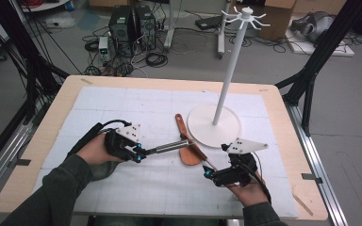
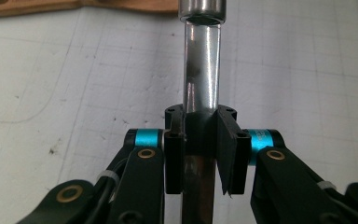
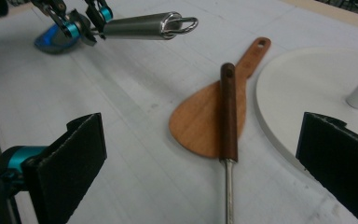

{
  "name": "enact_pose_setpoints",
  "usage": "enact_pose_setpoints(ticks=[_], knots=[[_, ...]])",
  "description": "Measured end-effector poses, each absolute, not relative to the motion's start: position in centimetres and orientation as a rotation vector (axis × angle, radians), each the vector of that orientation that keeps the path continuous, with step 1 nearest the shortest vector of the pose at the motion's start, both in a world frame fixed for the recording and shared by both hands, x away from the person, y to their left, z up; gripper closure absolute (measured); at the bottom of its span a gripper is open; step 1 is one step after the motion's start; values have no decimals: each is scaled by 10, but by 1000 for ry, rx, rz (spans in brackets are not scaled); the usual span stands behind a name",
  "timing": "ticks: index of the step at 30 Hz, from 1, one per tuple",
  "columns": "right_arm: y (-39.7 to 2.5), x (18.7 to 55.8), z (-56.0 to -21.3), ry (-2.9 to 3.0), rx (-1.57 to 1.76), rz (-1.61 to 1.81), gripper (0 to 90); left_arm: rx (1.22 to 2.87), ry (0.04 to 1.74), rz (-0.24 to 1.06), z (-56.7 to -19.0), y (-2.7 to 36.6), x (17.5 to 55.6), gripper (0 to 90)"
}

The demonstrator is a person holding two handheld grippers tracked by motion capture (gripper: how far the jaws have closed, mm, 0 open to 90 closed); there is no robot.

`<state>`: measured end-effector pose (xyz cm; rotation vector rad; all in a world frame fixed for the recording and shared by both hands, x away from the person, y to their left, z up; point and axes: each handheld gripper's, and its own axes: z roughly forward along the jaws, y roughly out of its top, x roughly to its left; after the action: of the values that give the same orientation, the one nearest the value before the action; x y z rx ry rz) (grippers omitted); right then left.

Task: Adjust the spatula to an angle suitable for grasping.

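Two grippers work the white mat (image 1: 122, 108) in front of a hanging rack. At the left, the left gripper (image 1: 139, 153) has its jaws clamped on the shaft of a steel utensil (image 1: 167, 147), held roughly level above the mat with its thick handle and hanging loop (image 3: 184, 23) pointing toward the rack; the left gripper view shows the black pads (image 2: 175, 156) pressed against the polished shaft (image 2: 200, 79). That grip likely leaves the loop free to slip over a hook. Toward the middle, a wooden spatula (image 1: 188, 150) lies flat just beside the rack's round base (image 1: 214, 126), with a dark-handled utensil (image 3: 228, 112) lying across its blade. At the right, the right gripper (image 1: 208, 173) hovers near that handle's metal end, jaws spread wide and empty, apparently lined up to take it. The rack's hooks (image 1: 247, 16) stand high atop the white pole (image 1: 228, 70).
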<state>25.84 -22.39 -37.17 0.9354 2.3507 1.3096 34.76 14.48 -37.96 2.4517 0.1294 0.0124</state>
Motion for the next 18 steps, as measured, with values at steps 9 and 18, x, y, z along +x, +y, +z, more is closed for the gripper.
enact_pose_setpoints(ticks=[9,18], knots=[[-209,266,-358,2327,971,1456,5,2391,148,0,-372,148,348,747],[-187,275,-351,2361,902,1484,6,2319,164,-11,-364,150,345,748]])
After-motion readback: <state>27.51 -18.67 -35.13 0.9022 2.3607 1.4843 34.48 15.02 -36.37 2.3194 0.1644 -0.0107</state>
